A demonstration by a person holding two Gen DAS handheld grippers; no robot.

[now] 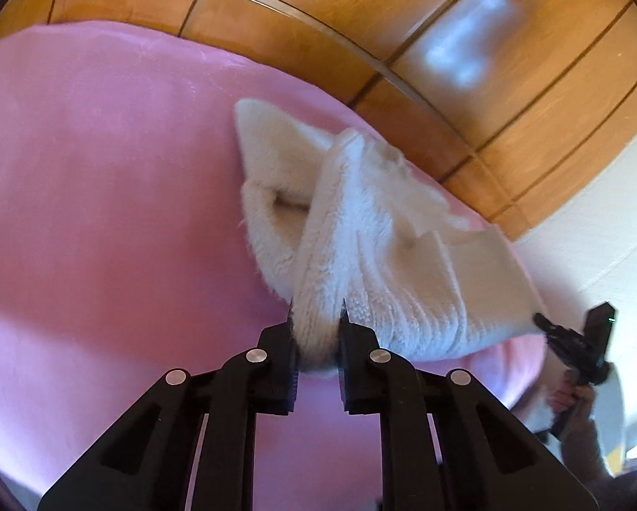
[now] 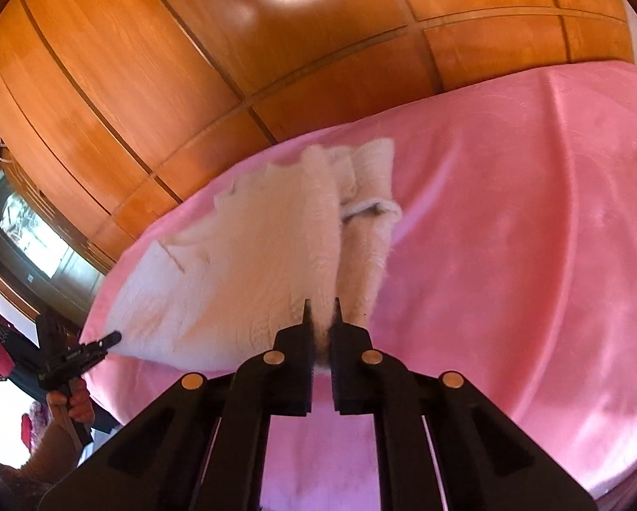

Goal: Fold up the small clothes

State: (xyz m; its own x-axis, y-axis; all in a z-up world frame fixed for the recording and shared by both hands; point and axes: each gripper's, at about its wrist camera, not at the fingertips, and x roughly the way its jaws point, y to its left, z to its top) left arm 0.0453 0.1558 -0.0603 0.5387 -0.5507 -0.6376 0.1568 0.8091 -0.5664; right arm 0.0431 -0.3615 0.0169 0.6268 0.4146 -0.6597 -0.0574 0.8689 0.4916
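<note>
White fluffy garment (image 1: 361, 230), knit/fleece, lies partly bunched on a pink blanket (image 1: 105, 213) covering a bed-like surface; it sits toward the blanket's far edge, close to the wooden cabinet fronts (image 1: 488, 64). Garment is not flat: one thick fold or sleeve runs diagonally over the body, a rounded opening shows on its left side in the left wrist view, and its near edge is lifted off the blanket at two places. Left gripper (image 1: 317, 319) has its jaws narrow and clamped on a bunched strip of the garment's near edge, fabric squeezed between the black fingers and bulging out below them. Right gripper (image 2: 321, 313) likewise has jaws almost together, pinching a thin bit of the white fabric at the near edge, fur visible in the slit between them. Each gripper also shows in the other camera: right gripper (image 1: 544, 322) at the garment's right corner, with a hand (image 1: 567, 396) on its grip; left gripper (image 2: 113, 337) at the garment's left corner, a hand (image 2: 73, 402) below it. Garment is stretched between the two grips. Behind, orange-brown wooden panels with dark seams and bright glare spots; a dark screen-like thing (image 2: 28, 230) is at the far left of the right wrist view, blurred.
</note>
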